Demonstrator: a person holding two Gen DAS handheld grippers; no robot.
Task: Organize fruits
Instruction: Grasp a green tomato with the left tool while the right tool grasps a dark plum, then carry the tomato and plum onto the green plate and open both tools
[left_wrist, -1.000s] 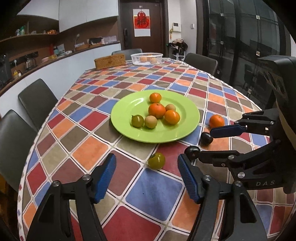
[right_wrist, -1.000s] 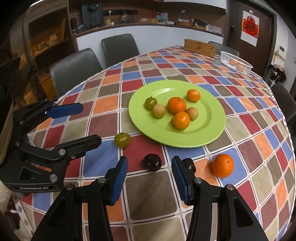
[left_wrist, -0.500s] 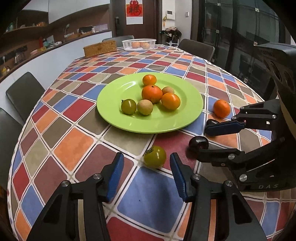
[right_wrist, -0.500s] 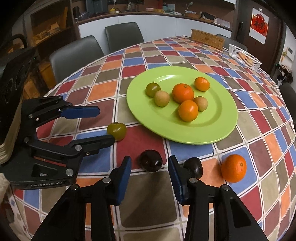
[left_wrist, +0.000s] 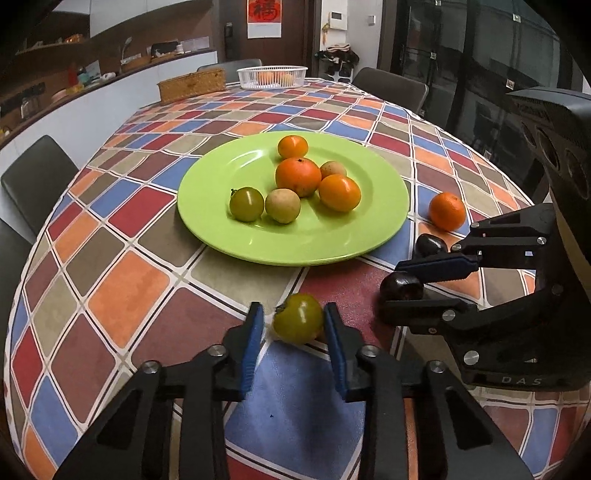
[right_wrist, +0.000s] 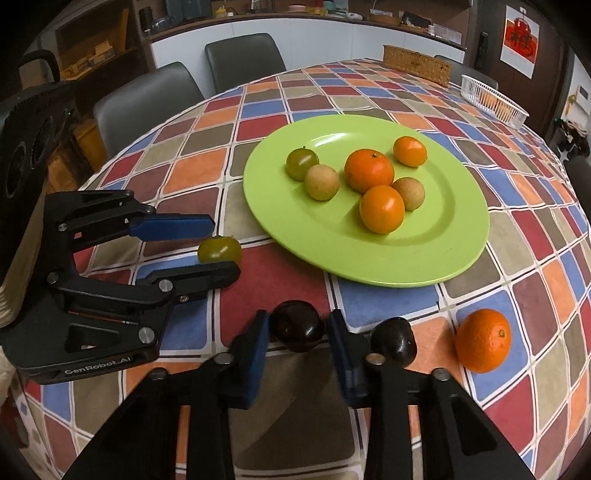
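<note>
A green plate holds several fruits: oranges, tan fruits and a green tomato. My left gripper straddles a loose green tomato on the tablecloth; the right pad touches it and a small gap shows at the left pad. My right gripper is closed around a dark plum, pads touching both sides. A second dark plum and a loose orange lie to the right.
A white basket with oranges and a wicker box stand at the table's far end. Grey chairs ring the table. A counter runs along the wall.
Both grippers moved forward and down onto their fruits and narrowed: the left around the green tomato, the right around the dark plum.
</note>
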